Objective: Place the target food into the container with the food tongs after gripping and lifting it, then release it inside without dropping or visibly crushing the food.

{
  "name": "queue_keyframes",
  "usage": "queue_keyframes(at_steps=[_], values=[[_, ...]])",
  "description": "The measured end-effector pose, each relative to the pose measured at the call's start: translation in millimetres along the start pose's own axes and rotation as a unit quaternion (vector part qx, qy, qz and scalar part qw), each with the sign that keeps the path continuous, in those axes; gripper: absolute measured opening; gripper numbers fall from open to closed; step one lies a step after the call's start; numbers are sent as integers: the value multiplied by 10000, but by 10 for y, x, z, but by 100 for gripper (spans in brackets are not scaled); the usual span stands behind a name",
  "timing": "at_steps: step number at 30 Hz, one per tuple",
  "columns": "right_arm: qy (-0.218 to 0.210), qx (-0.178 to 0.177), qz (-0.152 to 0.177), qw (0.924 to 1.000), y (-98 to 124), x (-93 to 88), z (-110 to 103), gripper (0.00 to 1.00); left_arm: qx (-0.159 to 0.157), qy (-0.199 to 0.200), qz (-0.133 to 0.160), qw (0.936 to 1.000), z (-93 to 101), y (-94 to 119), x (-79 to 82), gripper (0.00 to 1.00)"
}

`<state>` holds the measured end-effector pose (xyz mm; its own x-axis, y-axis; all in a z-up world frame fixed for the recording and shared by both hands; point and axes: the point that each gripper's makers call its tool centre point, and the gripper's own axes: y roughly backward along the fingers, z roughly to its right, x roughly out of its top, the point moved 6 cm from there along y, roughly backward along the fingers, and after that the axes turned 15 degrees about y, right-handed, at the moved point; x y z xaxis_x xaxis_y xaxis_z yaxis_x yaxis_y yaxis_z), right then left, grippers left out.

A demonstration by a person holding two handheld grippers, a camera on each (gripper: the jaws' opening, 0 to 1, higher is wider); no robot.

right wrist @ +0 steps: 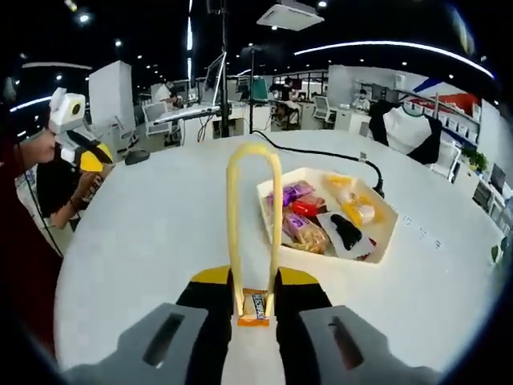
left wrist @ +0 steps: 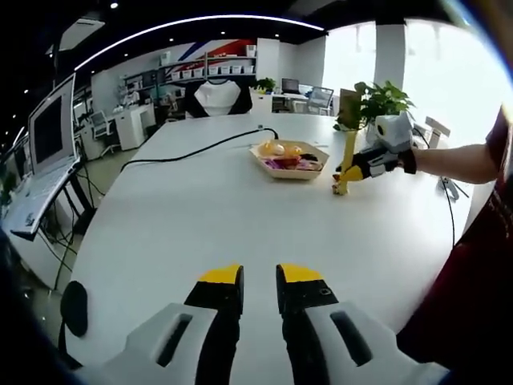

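Right gripper point(right wrist: 255, 298): jaws closed on yellow food tongs point(right wrist: 253, 228), whose tips pinched an orange-wrapped snack point(right wrist: 254, 309) above the white table point(right wrist: 144, 241), beside the tray point(right wrist: 383, 241) of packaged foods. Left gripper point(left wrist: 260, 281): jaws narrowly parted, holding nothing, hovered over the table.

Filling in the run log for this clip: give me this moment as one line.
right gripper shut on yellow tongs | tongs pinch small wrapped snack above white table | tray of packaged food beside | left gripper idle, holding nothing
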<state>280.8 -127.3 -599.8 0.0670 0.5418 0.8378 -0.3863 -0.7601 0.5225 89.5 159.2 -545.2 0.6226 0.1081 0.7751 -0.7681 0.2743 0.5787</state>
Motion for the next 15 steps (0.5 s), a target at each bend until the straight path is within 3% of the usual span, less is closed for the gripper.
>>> queue_keyframes(at_steps=[4, 8, 12, 13, 15], values=[[-916, -512, 429, 9936, 141, -2, 88, 15, -12, -23, -1, 10000, 24, -11, 7, 17], [-1588, -760, 1016, 9791, 339, 133, 189, 15, -56, -65, -22, 10000, 69, -45, 23, 17], [-1975, -1076, 1530, 9623, 490, 355, 330, 16, -120, -110, -14, 9999, 118, -90, 60, 17], [-2031, -1011, 1593, 9608, 504, 396, 349, 15, -131, -117, -19, 9998, 127, -101, 66, 17], [-1780, -1110, 1572, 9650, 524, 476, 424, 15, -157, -140, -6, 9998, 143, -116, 83, 17]])
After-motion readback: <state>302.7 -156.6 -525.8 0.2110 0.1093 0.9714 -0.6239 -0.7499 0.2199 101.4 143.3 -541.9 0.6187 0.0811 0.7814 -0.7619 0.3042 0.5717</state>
